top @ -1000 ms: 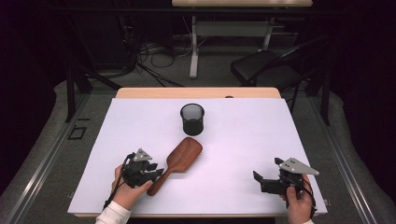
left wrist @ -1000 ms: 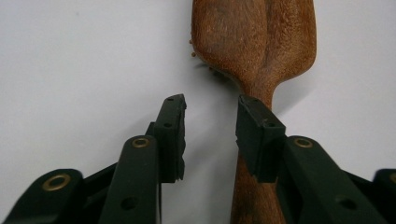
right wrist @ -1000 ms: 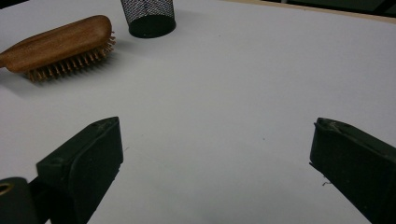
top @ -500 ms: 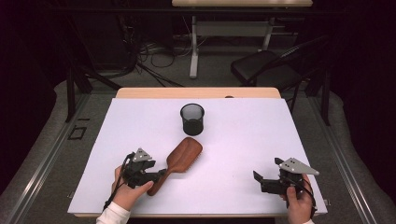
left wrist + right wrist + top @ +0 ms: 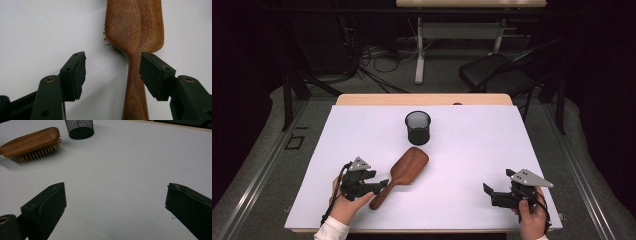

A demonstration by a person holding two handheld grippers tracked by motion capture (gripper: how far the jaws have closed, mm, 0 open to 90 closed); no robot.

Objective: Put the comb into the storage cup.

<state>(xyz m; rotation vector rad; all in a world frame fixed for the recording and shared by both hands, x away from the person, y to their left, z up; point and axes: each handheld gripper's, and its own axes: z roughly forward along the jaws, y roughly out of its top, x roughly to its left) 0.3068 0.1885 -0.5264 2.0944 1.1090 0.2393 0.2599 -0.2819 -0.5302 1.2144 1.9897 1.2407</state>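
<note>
Hairbrush [image 5: 406,167] lies bristles-down near the table's [image 5: 472,150] middle, its handle pointing toward the near left. The left gripper [image 5: 112,72] has just been opening: its jaws straddle the handle, one pad touching, without clamping. The right gripper [image 5: 490,192] rests spread wide, well apart. Judging by this, the brush looks set down; the mesh cup [image 5: 417,127] beyond stands empty.

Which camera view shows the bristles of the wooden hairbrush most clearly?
The right gripper view: it sees the wooden hairbrush side-on, bristles down on the table. The left gripper view shows its back and handle between open jaws, with bristle tips at one edge. The high view shows a thin fringe.
</note>
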